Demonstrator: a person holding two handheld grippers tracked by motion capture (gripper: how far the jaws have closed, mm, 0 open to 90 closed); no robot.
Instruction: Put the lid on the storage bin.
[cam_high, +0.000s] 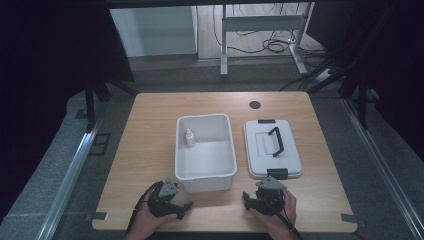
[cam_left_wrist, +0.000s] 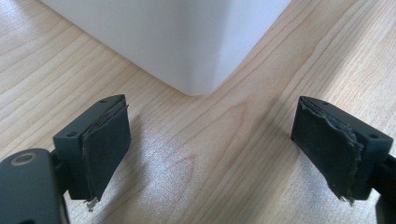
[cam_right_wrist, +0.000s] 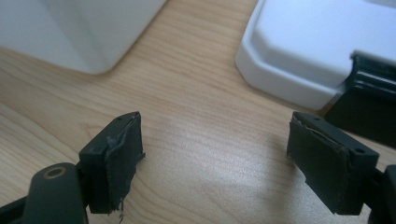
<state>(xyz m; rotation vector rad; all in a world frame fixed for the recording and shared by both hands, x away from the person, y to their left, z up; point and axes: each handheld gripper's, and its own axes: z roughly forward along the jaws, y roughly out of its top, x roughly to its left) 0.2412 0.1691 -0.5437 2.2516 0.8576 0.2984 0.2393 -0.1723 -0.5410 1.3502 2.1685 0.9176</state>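
A white open bin (cam_high: 205, 172) stands in the middle of the wooden table, with a small white bottle (cam_high: 190, 137) upright inside at its left wall. To its right lies the white lid (cam_high: 261, 147) with a black handle (cam_high: 276, 141) and black latches. My left gripper (cam_high: 176, 202) rests on the table near the bin's front left corner (cam_left_wrist: 198, 74), open and empty. My right gripper (cam_high: 253, 196) rests just in front of the lid's near latch (cam_right_wrist: 371, 81), also open with bare wood between its pads (cam_right_wrist: 119, 158).
A dark round hole (cam_high: 255, 104) marks the table's far side. Beyond the table stand a desk frame (cam_high: 260, 30) and loose cables (cam_high: 275, 45) on the floor. A metal rail (cam_high: 70, 170) runs along the left side.
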